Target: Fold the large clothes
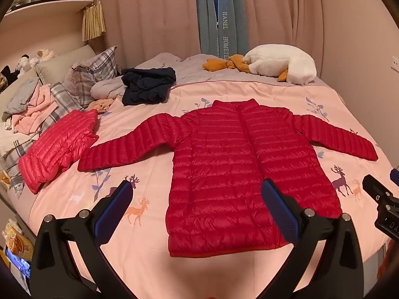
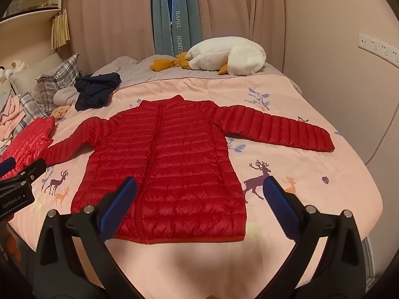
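A: Left wrist view first. Where is the garment, and why is it laid that way?

B: The red jacket point(image 1: 232, 164) lies flat on the bed point(image 1: 249, 92), front up, zip closed, collar away from me, hem nearest me. Both sleeves are spread outward. I judge this is the starting layout for a fold: sleeves clear of the body, so each can be turned inward. My left gripper point(image 1: 197, 206) hovers over the hem with its fingers point(image 1: 117, 209) released, spread wide, nothing between them. My right gripper shows only as a black part at the right edge.

A: What else is in that view?

B: A second, pinker jacket point(image 1: 59, 147), bunched, lies beside the left sleeve end. Whether the two touch I cannot tell. Farther off: a dark garment point(image 1: 147, 84), plaid pillows point(image 1: 92, 74), a white plush goose point(image 1: 281, 62).

A: Right wrist view?

B: My right gripper point(image 2: 199, 196) hangs over the right half of the hem, fingers point(image 2: 276, 199) also released, holding nothing. The right sleeve point(image 2: 279, 129) runs out toward the far edge of the bed.

A: Bed and room?

B: Pink cover printed with deer and leaves; pink curtains point(image 2: 119, 12) with a blue panel behind; sockets point(image 2: 379, 47) on the right wall. No fold is made yet.
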`<state>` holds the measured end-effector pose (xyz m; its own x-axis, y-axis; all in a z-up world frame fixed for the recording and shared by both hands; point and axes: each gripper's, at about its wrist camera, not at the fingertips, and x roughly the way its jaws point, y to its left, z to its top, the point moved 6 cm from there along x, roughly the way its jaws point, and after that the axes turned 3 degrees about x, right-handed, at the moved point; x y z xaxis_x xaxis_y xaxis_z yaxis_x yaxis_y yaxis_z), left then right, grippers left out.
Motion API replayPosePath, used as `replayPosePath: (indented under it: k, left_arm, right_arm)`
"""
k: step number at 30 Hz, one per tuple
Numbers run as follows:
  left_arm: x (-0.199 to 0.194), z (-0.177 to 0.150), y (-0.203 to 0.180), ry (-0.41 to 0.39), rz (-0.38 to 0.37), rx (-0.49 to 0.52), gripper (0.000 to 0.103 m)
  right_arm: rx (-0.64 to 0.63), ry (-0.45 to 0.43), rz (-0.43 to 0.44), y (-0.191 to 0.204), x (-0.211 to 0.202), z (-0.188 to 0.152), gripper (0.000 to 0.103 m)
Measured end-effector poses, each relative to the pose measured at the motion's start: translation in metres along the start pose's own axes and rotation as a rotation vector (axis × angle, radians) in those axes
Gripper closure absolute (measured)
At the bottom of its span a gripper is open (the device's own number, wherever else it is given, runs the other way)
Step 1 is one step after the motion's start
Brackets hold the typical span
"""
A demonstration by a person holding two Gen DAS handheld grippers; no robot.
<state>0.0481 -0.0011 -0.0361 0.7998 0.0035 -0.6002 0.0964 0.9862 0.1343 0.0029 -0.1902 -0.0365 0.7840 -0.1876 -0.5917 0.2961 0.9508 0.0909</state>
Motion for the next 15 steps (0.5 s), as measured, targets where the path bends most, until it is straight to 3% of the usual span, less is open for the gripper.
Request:
replayPosePath:
  k: [15]
  left_arm:
    - [-0.0022,-0.0004,0.0022,-0.005,-0.01,0.002,0.001]
  right_arm:
    - [0.005,-0.008,-0.014,-0.0045,-0.0012,-0.0011,0.002]
